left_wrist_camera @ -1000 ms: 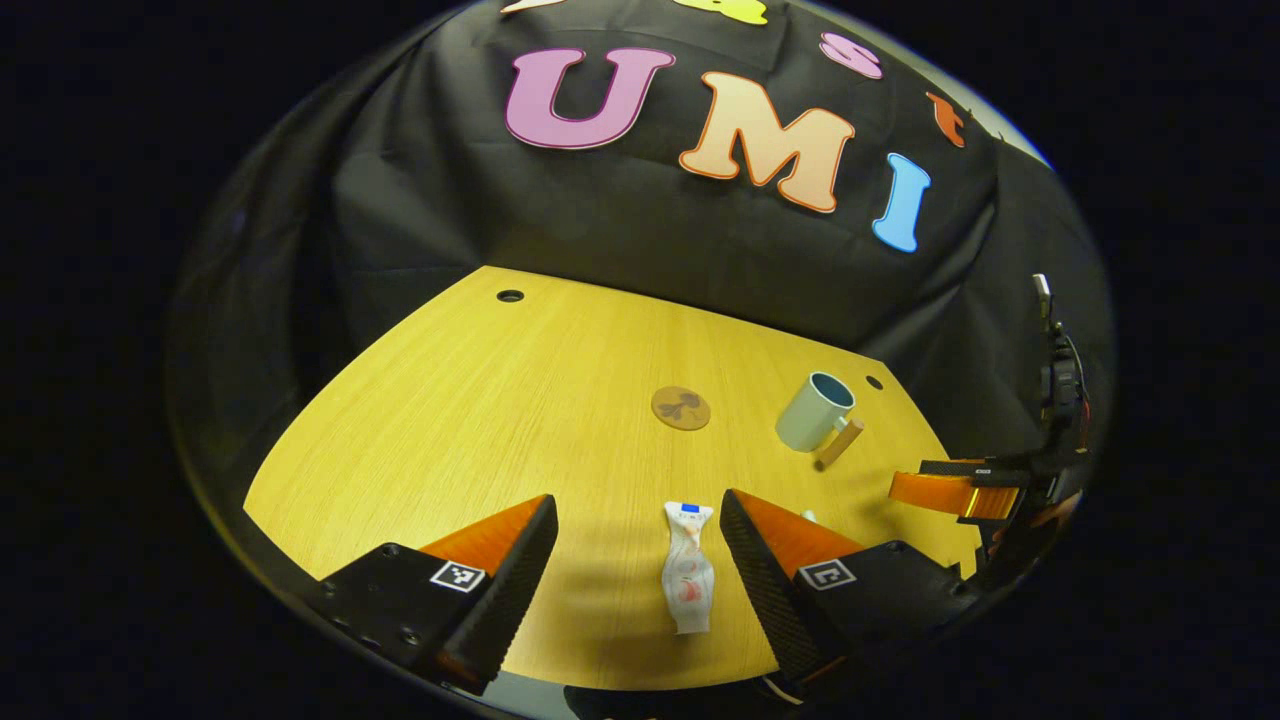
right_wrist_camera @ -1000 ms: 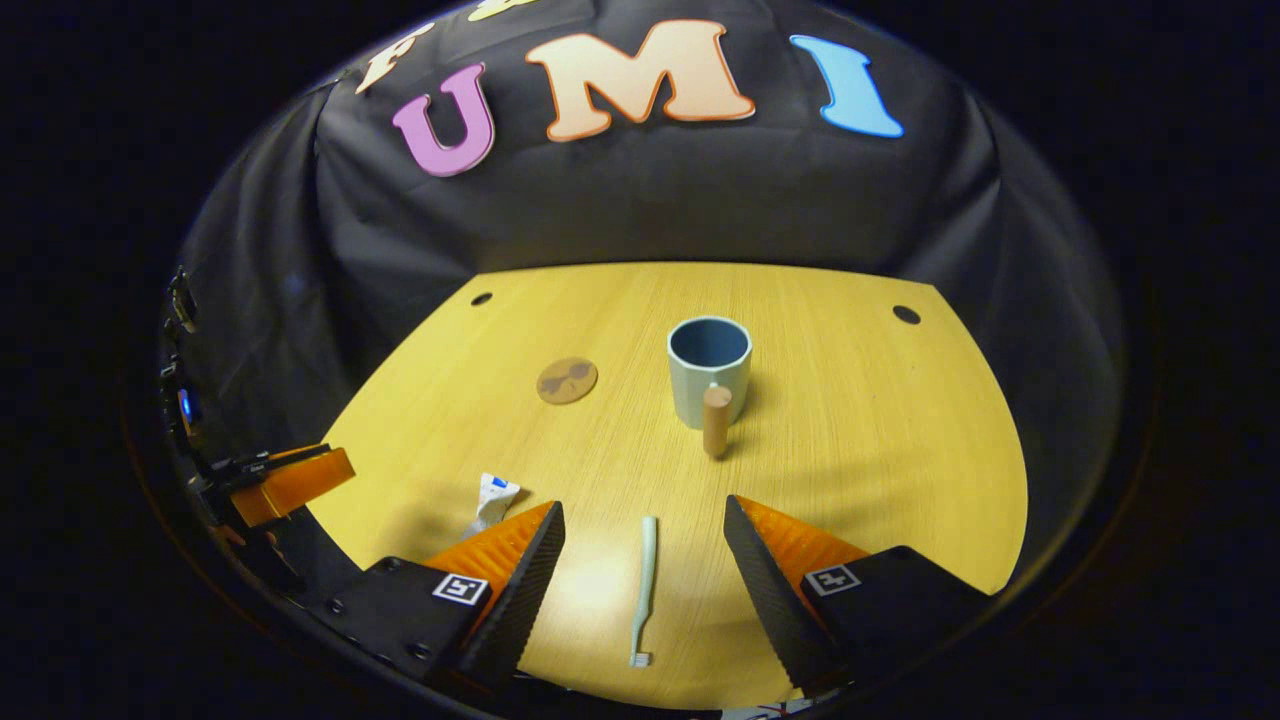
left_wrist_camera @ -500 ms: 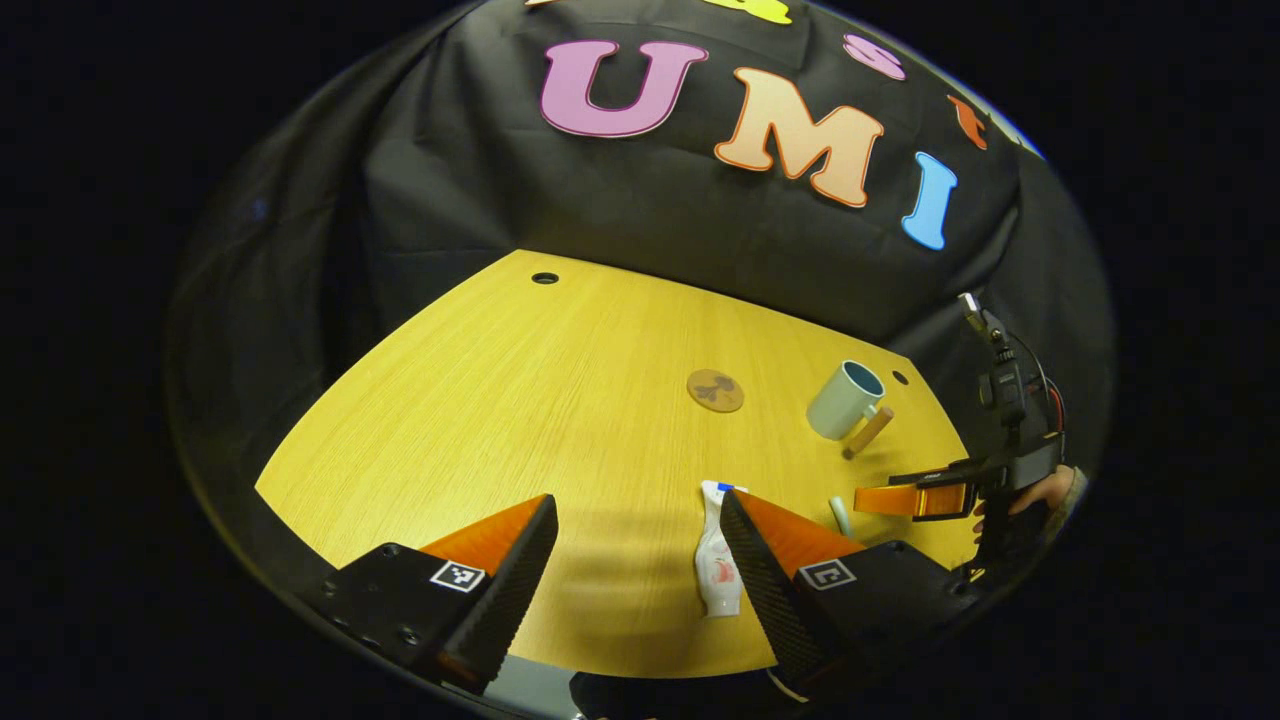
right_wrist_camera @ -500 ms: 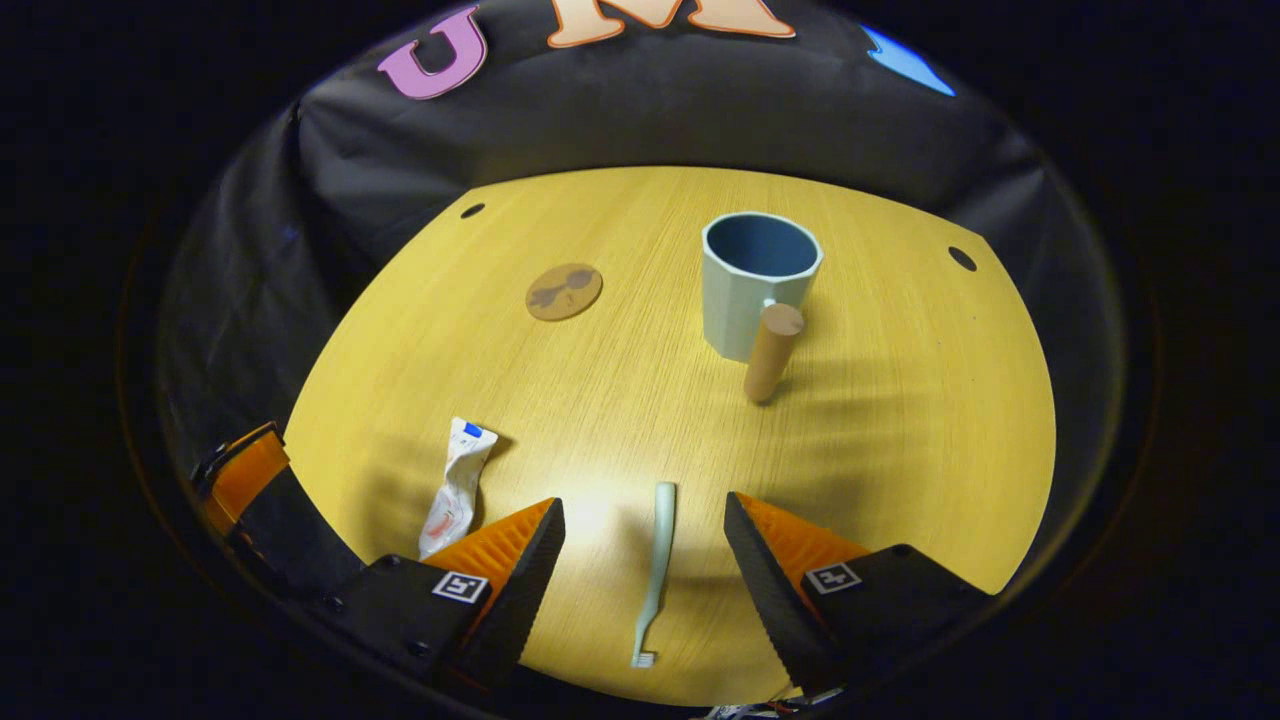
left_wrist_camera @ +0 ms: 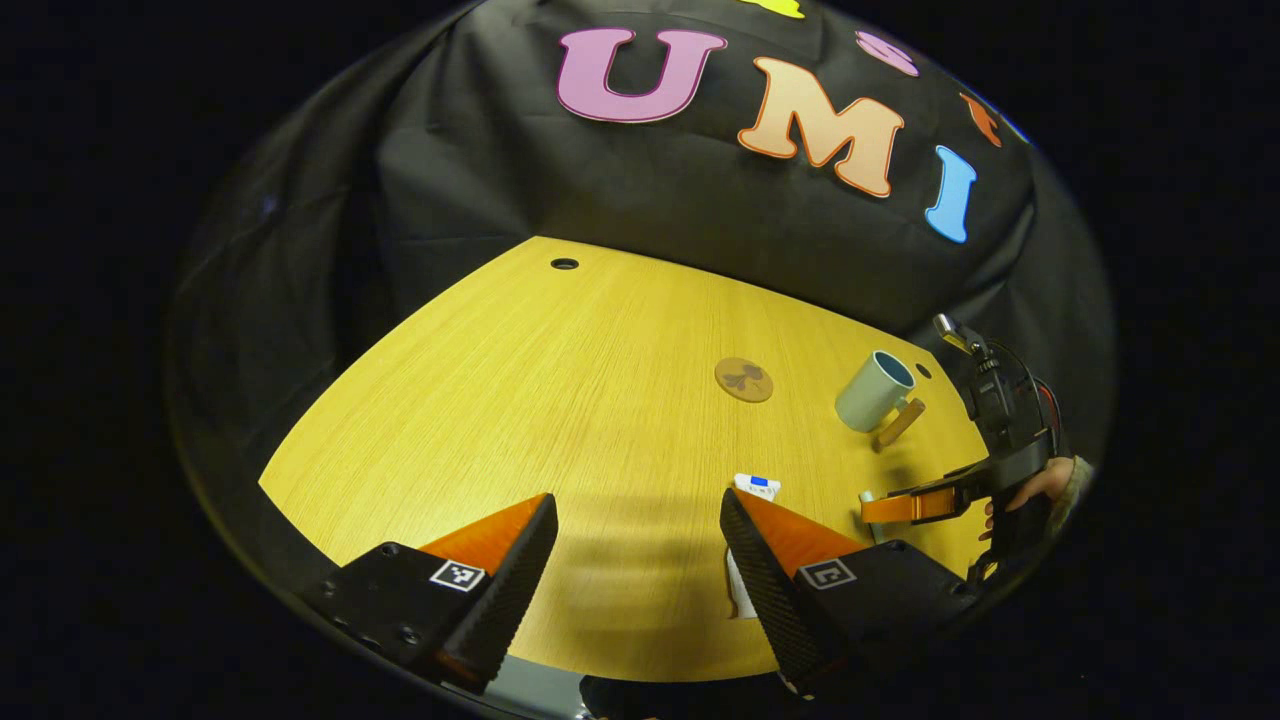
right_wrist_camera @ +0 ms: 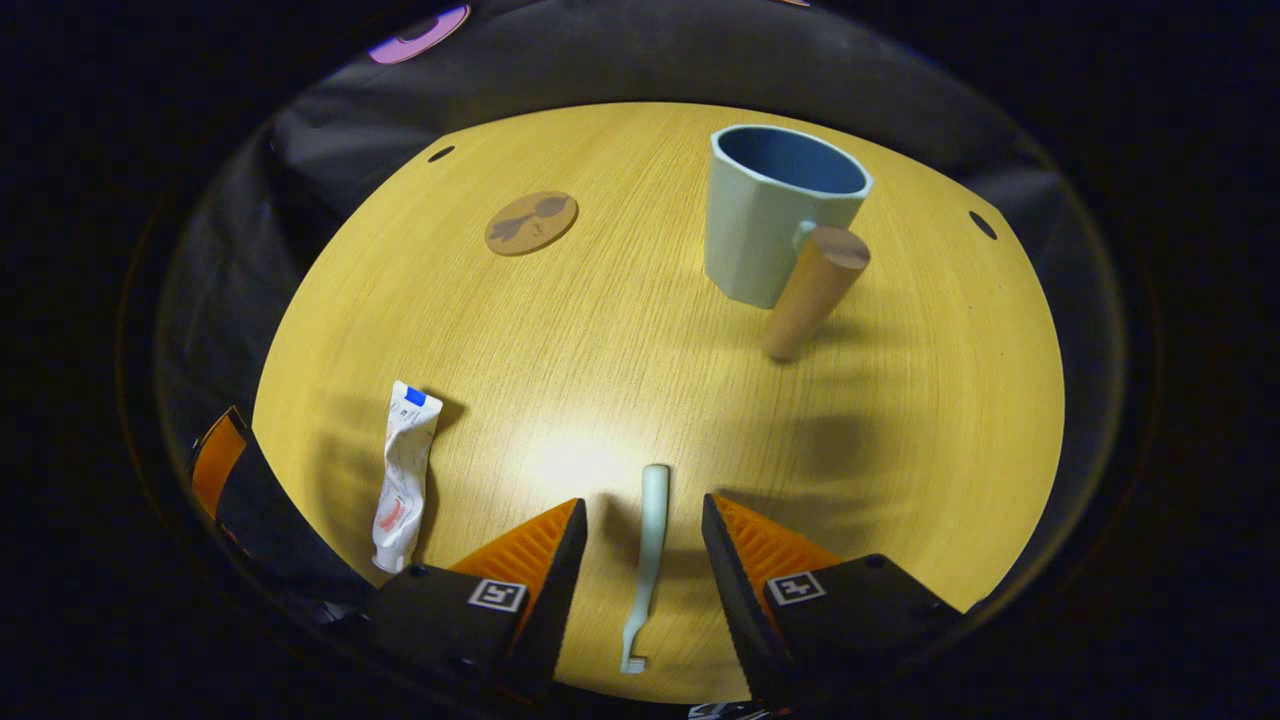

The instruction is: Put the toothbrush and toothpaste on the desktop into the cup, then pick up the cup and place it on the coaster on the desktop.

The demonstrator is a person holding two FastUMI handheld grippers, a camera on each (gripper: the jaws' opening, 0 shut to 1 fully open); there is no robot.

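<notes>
Staged recording booth rather than a lived-in room, black cloth wall [left_wrist_camera: 640, 200] draped behind from 10 to 2 o'clock, bare yellow wood-grain bench [right_wrist_camera: 620, 330] with round cable holes [left_wrist_camera: 564, 264], bright lamp glare on its surface

The pale green toothbrush [right_wrist_camera: 648, 556] lies flat on the wooden desktop [right_wrist_camera: 620, 330] between the right gripper [right_wrist_camera: 640, 560]'s two fingers, touching neither, bristle head nearest the camera and handle pointing away. The white, crumpled toothpaste [right_wrist_camera: 402, 476] tube lies flat just left of those fingers, blue cap at its far end. The light blue-green cup [right_wrist_camera: 770, 225] stands upright and empty well ahead and slightly right, its wooden peg handle facing the gripper. The round brown coaster [right_wrist_camera: 531, 222] lies ahead to the left, apart from the cup.
</notes>
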